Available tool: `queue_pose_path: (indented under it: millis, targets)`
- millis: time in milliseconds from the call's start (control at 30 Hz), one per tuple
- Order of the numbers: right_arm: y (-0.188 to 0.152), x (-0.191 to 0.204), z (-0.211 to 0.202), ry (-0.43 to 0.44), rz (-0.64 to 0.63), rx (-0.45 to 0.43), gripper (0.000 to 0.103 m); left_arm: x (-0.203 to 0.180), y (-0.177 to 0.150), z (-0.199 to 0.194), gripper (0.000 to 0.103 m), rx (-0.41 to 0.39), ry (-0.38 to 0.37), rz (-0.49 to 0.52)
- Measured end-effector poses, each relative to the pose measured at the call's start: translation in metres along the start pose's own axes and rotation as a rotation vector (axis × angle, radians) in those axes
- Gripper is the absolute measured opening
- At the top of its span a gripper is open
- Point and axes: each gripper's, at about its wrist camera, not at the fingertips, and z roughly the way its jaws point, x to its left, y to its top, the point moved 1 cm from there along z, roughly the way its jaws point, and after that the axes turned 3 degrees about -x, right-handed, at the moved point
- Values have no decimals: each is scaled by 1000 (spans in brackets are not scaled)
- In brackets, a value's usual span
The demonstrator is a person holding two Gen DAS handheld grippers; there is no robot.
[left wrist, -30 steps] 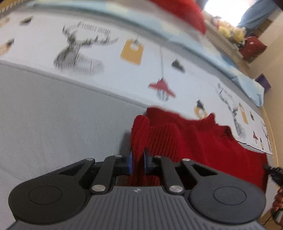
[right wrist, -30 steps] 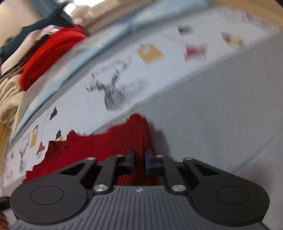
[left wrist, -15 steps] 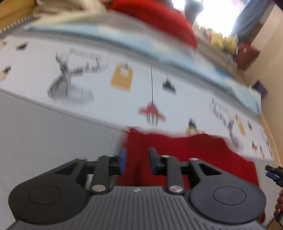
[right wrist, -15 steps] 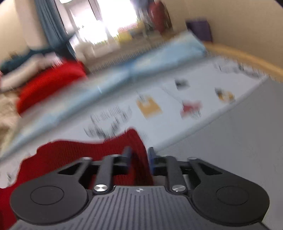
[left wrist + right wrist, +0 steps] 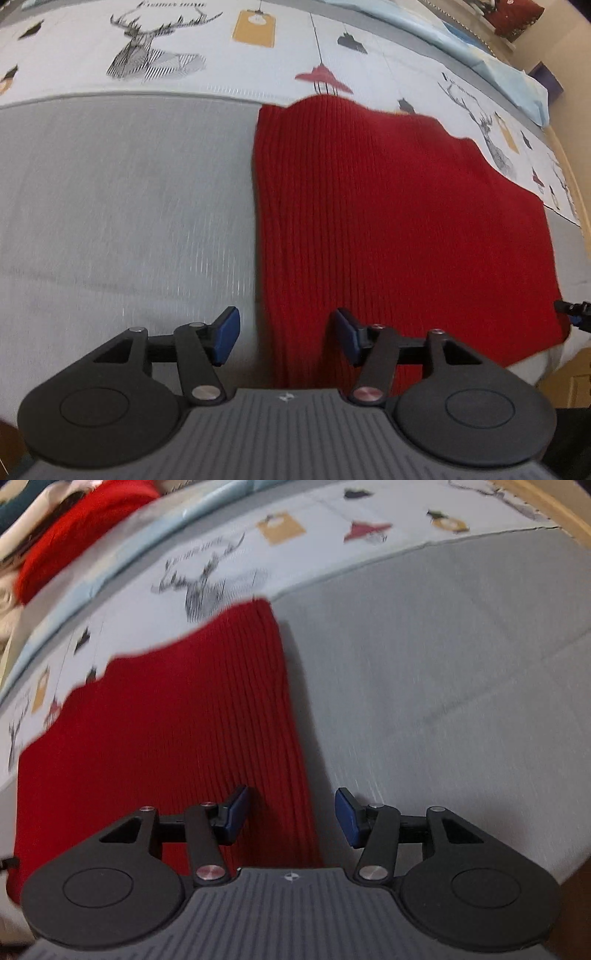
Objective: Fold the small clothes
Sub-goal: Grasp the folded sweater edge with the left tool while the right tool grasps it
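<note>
Lying flat: red knit garment (image 5: 388, 221); both fingers spread.

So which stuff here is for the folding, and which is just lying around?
For the folding:
- red knitted garment, lying flat
- left gripper, jaws open
- right gripper, jaws open

Just lying around:
- grey sheet
- deer-print cover
- pile of clothes at the back

Bare grey sheet (image 5: 122, 206) left and right of red knit (image 5: 388, 221).
</note>
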Motion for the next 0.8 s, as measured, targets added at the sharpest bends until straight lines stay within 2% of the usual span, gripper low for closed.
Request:
queue_pose_path:
  millis: [133, 167, 200, 233, 267, 300, 333, 367, 433, 467, 500, 567, 700, 733, 800]
  targets:
    - [-18, -5, -8, 4, 17, 51, 53, 2, -14, -9, 61, 19, -45, -4]
    - [-20, -4, -10, 4, 17, 63, 53, 0, -16, -11, 58, 19, -53, 10]
    - [-22, -1, -13, 7, 13, 67, 53, -3, -20, -13, 53, 18, -61, 38]
    - [-24, 1, -17, 11, 3, 63, 53, -6, -22, -15, 35, 15, -67, 63]
    - [-25, 2, -20, 17, -9, 61, 52, -9, -24, -17, 25, 11, -61, 87]
    - [-26, 3, -22, 22, -18, 62, 44, -11, -26, -19, 18, 4, -47, 114]
    - [-27, 4, -26, 15, -26, 51, 27, -12, -27, -23, 15, -3, -46, 134]
    - [-27, 2, -31, 1, -31, 20, 15, -13, -28, -28, 13, -17, -56, 134]
    - [-21, -1, -55, -3, -2, -125, 13, -12, -25, -44, 13, -68, -111, 89]
    - [-18, -2, -68, 25, 20, -196, 13, -11, -24, -53, 13, -98, -138, 71]
    - [-17, 0, -75, 38, 16, -232, 13, -10, -23, -60, 13, -119, -146, 65]
    - [-20, 7, -73, 9, -47, -203, 13, -10, -24, -58, 13, -99, -102, 81]
    - [-30, 0, -40, -92, -45, -7, 13, -23, -29, -32, 15, 10, 31, 171]
    - [-31, -3, -36, -94, -15, 10, 14, -27, -31, -32, 16, 10, 43, 194]
    - [-28, -2, -41, -83, 6, -26, 15, -38, -29, -37, 22, -17, 70, 255]
